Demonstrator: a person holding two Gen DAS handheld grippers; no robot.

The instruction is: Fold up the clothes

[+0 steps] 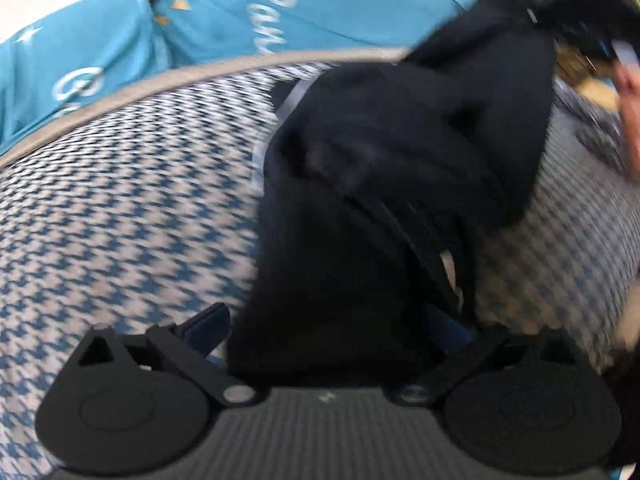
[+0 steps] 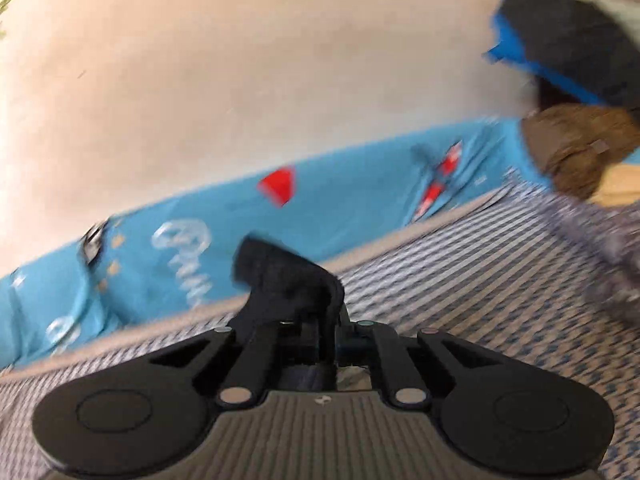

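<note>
Left wrist view: the left gripper is standing with its jaws apart, a dark garment lying between them on a blue-and-white houndstooth cover; whether the pads are pressing it cannot be told. The garment is stretching up toward the frame's upper right, where a hand is showing at the edge. Right wrist view: the right gripper is clamping a fold of the dark garment, its jaws drawn together, lifting it above the cover. A light-blue printed sheet is lying beyond, against a pale wall.
</note>
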